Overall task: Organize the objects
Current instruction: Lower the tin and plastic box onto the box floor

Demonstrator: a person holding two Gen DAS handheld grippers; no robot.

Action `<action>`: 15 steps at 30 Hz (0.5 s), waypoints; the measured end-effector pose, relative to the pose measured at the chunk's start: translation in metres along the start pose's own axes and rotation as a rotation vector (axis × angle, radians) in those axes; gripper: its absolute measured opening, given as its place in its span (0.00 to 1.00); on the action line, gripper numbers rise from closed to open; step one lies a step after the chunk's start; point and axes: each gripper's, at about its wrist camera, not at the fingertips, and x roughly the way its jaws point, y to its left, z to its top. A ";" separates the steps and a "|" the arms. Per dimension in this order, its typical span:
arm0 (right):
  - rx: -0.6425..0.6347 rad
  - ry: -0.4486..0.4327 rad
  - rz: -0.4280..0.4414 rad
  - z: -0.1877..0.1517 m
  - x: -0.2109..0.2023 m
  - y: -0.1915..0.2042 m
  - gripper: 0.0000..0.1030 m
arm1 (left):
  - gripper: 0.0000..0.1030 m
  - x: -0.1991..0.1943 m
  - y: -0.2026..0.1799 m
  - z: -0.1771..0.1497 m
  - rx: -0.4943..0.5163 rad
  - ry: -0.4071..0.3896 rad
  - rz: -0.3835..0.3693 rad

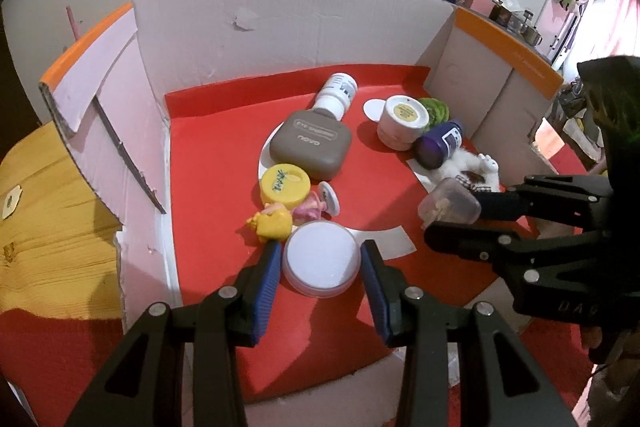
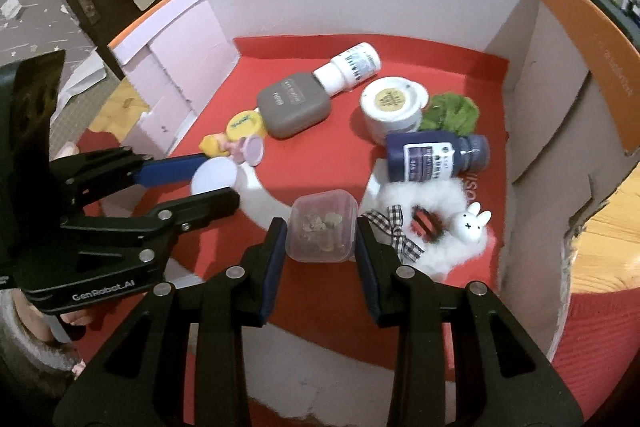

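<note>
A round white-lidded jar (image 1: 319,263) sits upright at 6 o'clock on the red floor, with a yellow figure (image 1: 272,225) and a yellow-capped tub (image 1: 285,183) at its 11 o'clock. A small clear box (image 2: 322,225) of brownish bits sits low in the right wrist view, a fluffy white scrunchie (image 2: 440,227) with a rabbit charm at its 3 o'clock
</note>
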 end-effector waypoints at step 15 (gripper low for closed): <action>-0.050 -0.034 -0.060 -0.004 0.004 0.011 0.32 | 0.41 0.002 -0.003 -0.001 -0.018 -0.021 0.033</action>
